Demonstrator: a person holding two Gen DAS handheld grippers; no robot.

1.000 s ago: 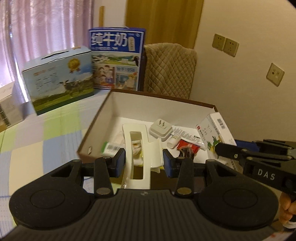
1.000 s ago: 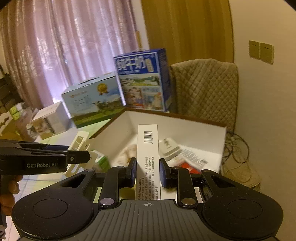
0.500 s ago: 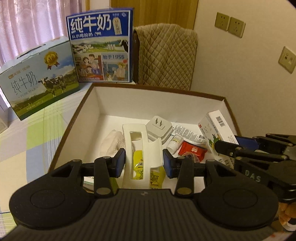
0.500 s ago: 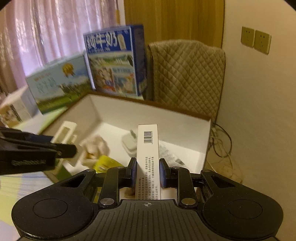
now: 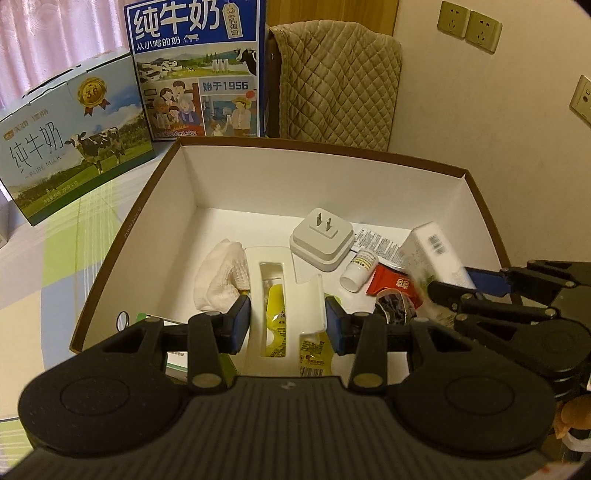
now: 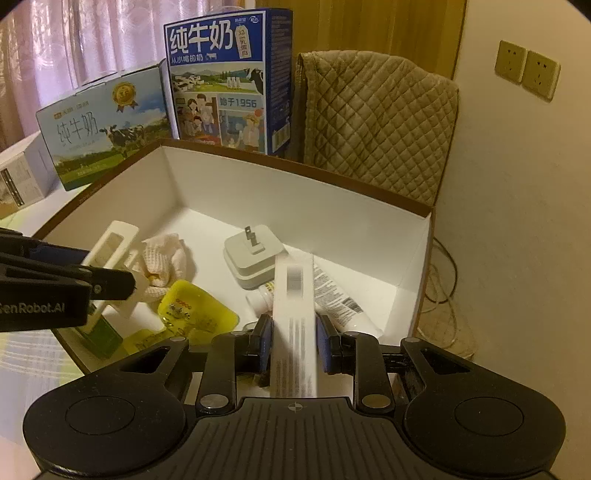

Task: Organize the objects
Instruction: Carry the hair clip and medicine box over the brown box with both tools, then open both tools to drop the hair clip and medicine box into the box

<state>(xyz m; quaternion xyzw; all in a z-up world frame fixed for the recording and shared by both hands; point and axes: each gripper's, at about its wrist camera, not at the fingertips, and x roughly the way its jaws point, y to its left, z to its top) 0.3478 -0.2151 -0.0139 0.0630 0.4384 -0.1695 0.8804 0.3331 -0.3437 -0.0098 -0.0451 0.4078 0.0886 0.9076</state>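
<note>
The left gripper [image 5: 288,325] is clenched on a cream plastic holder [image 5: 282,295] with a long slot down its middle, the blue pads pressing its two sides, and holds it over the near-left part of an open cardboard box [image 5: 192,177] with white inner walls. Through the slot a yellow packet [image 5: 277,317] shows below. Just ahead and to the left of this gripper lies a crumpled white cloth [image 5: 221,273]; ahead and to the right sits a white plug adapter [image 5: 321,240] with its two prongs pointing up, and beside that a small white bottle [image 5: 358,269] on its side, touching a red packet [image 5: 395,284]. The right gripper [image 6: 294,343] grasps a long white carton [image 6: 295,317] with a barcode near its far end; the carton is blurred and points forward and down into the right side of the box, its far end close to the adapter. To the right of that carton a white tube [image 6: 336,295] with printed text lies on the box floor. Beyond the box stand two milk cartons [image 5: 195,70], and to their right a chair draped in a quilted brown cover [image 5: 336,85] against a wall with sockets [image 5: 469,26].
</note>
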